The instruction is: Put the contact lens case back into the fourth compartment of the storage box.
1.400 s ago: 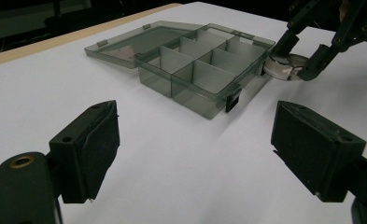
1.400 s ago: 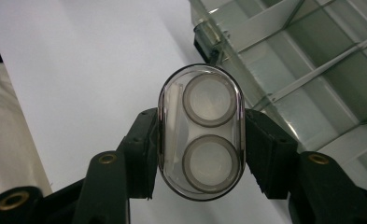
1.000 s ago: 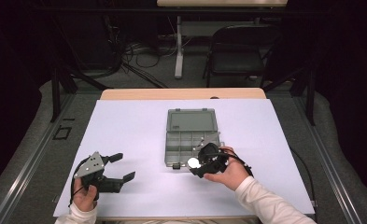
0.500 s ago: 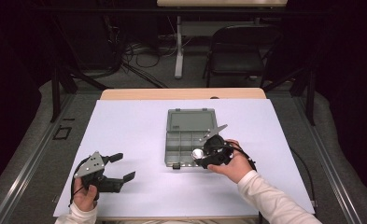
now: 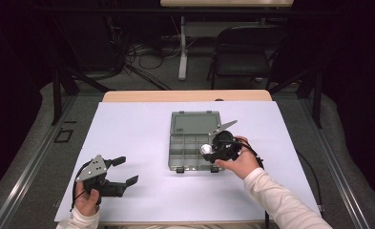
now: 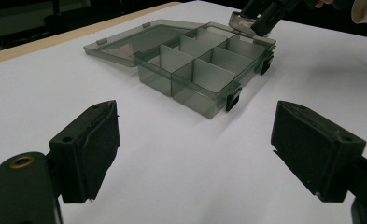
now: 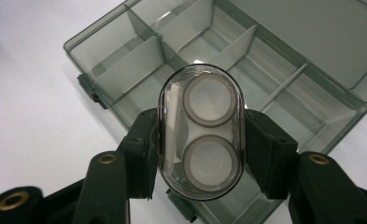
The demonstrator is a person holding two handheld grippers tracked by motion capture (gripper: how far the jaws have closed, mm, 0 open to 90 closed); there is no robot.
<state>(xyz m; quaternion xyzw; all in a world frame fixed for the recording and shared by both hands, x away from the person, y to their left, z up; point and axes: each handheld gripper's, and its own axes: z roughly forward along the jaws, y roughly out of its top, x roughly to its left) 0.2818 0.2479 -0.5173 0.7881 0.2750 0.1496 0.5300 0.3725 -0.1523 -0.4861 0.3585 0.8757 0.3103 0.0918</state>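
Two grippers are in my hands over a table (image 5: 128, 95) spread with a smooth, matte white sheet (image 5: 142, 129), its pale wooden edge showing along the far side.

Near the middle of the sheet lies a compartment box (image 5: 192, 148) of smoky grey, see-through plastic. Its flat lid (image 5: 195, 122) is folded back on the sheet on the far side. The rectangular tray is cut by thin, straight partitions into several cells, and I can see nothing lying in those that show. Two small black latches (image 6: 234, 99) sit on its near wall. In the left gripper view the walls look glossy and sharp-cornered.

Down at the near left corner of the sheet, my left gripper (image 5: 123, 171) rests in my left hand (image 5: 86, 200), well apart from the box. Its jaws stand wide apart with nothing between them; the blocky black pads (image 6: 99, 140) look finely textured, with brass-coloured rivets in the arms.

At the right near corner of the box, my right hand (image 5: 242, 162) holds the right gripper (image 7: 200, 149), its jaws clamped on a small clear case (image 7: 201, 130). It is a rounded oblong of transparent plastic, pinched by its long sides. Inside are two round, grey-rimmed discs, one above the other, with a white strip beside them. It hangs over the tray, above the cells on that side.
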